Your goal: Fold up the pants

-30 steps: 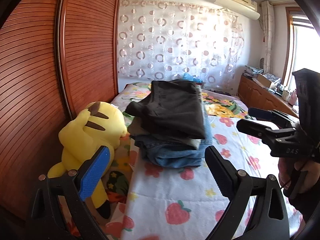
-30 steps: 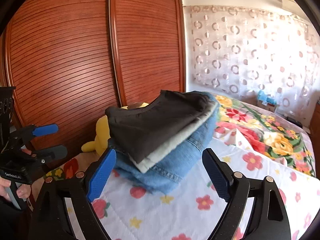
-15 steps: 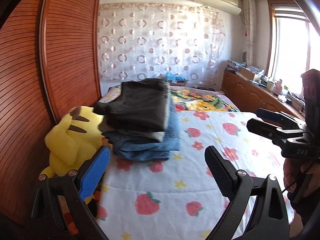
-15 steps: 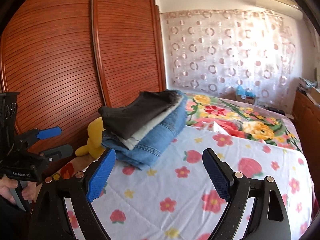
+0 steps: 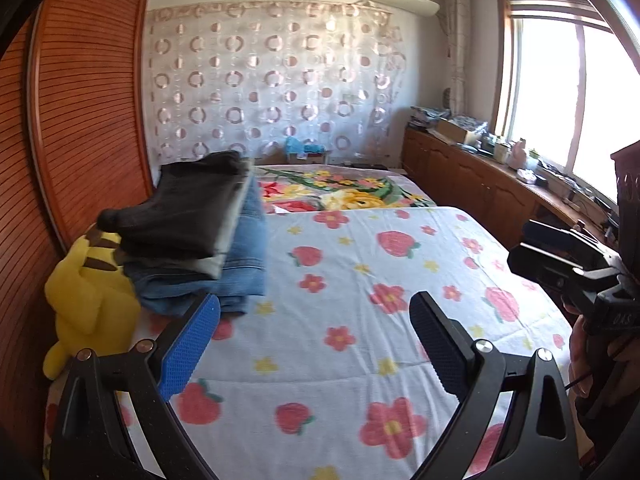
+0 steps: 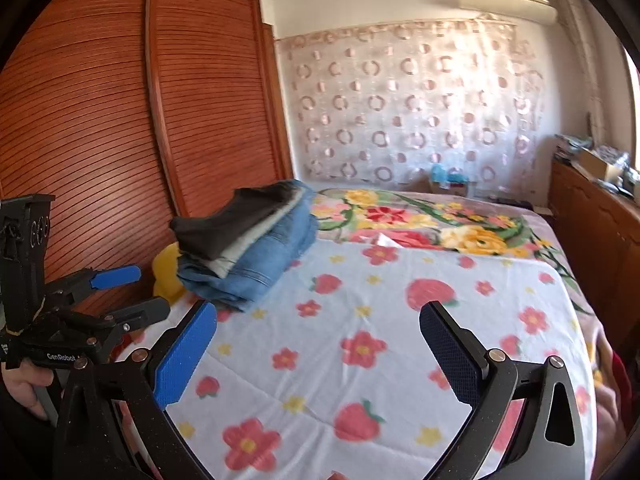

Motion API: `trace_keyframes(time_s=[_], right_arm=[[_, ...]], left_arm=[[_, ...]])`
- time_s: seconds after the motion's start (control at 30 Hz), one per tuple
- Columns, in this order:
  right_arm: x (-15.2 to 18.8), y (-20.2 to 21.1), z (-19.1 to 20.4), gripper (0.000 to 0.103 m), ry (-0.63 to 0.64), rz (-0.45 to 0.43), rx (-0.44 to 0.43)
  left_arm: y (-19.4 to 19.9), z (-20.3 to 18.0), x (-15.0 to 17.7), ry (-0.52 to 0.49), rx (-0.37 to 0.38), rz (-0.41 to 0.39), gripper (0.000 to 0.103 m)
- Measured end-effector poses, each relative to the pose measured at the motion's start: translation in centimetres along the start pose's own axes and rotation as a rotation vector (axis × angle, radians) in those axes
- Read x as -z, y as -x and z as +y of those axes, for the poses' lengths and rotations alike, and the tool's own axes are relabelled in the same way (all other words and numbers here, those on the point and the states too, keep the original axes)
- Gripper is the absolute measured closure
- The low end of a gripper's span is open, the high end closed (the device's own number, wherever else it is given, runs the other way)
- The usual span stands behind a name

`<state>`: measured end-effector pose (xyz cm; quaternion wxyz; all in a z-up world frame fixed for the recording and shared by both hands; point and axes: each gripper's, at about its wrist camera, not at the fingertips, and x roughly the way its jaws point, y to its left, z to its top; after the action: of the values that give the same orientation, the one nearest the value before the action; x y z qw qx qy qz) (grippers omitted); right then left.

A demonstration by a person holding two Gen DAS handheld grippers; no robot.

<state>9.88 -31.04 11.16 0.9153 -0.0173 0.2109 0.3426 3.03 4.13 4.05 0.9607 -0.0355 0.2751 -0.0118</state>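
A stack of folded pants, black on top, grey under it and blue jeans at the bottom, lies at the bed's left edge; the right wrist view shows the stack too. My left gripper is open over the strawberry sheet, to the right of the stack and short of it, with nothing between its fingers. My right gripper hangs over the sheet with its jaws opening wide and nothing between them. Each gripper also shows in the other's view: the right gripper at the right edge and the left gripper at the left edge.
A yellow plush toy sits between the stack and the slatted wooden wardrobe. The bed sheet spreads ahead, with a floral blanket at the far end. A cluttered wooden cabinet lines the right wall under the window.
Both grippers have drawn back from the pants stack and swung right, so the stack sits smaller and further left in both views. The right gripper's fingers stand slightly wider apart.
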Motion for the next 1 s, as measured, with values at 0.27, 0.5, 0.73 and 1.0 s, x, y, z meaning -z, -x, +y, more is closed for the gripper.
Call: trace_keyframes(time_s=[0.27,0.5,0.73,1.0], right_arm=[[0.8,2.1,-1.9,0.002,-0.070,-0.002,0.119],[1.3,3.4,-2.4,0.002,-0.088,-0.021,0.203],[0.7,3.6,-0.9,0.002,-0.081,-0.048,0.250],[1.0,4.1,1.4,0.002,-0.064,-0.086,0.268]], left_arm=[[-0.4,-3.2,-0.3,-0.030,0.031,0.011,0.007],[-0.4,-5.0,-1.2,-0.056,0.043,-0.003,0.007],[0.6,-6.2,-2.2,-0.074,0.046,-0.030,0.007],[2.0,-6.5,-2.8,-0.085,0.041,-0.052,0.007]])
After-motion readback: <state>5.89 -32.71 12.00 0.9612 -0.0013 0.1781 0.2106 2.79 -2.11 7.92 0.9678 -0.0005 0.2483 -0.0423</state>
